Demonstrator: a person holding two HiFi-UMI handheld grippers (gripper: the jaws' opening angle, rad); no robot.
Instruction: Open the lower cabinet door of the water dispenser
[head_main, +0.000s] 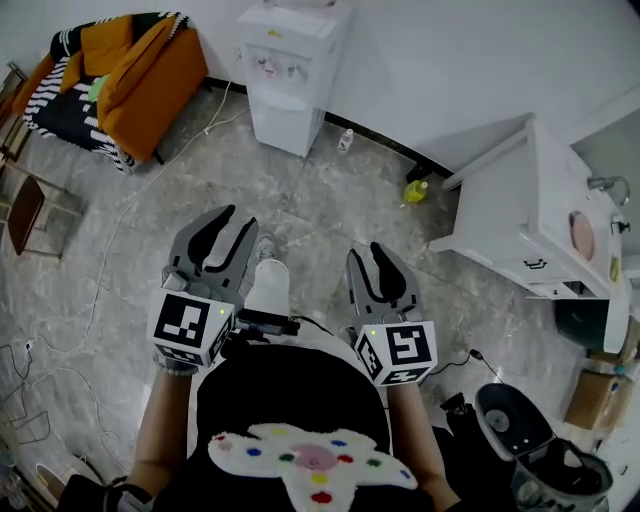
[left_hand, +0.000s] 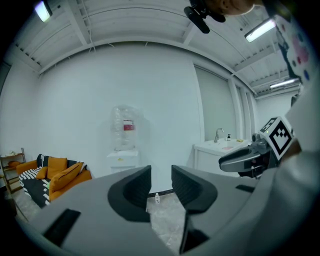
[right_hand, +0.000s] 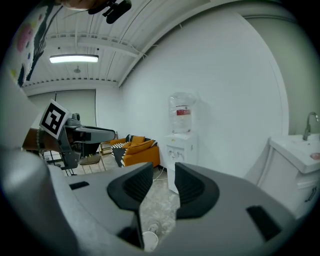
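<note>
The water dispenser (head_main: 290, 70) stands on the marble-patterned floor (head_main: 330, 205) against the white wall (head_main: 450, 60), at the far side of the room from the person. Its lower cabinet door (head_main: 283, 125) faces into the room and looks flush and closed in the head view. A clear water jug (left_hand: 123, 127) with a red label sits on top of it. Both claws are held out in front of the person's body, well apart from the dispenser and touching nothing. The left claw (head_main: 234, 220) has its dark jaws parted with a clear gap, and its own view shows only floor and wall through that gap, so it holds nothing. The right claw (head_main: 365, 254) is likewise parted and empty, with the dispenser showing just above and between its jaw tips in the right gripper view. An orange sofa (head_main: 150, 70) with a black-and-white striped throw stands to the left of the dispenser, and a white cable (head_main: 110, 250) trails across the floor from that side. A small bottle (head_main: 346, 140) stands by the wall just right of the dispenser, with a yellow bottle (head_main: 416, 190) farther right. A white sink cabinet (head_main: 520, 200) fills the right side, with a dark bin (head_main: 510, 420) near the person's right arm.
</note>
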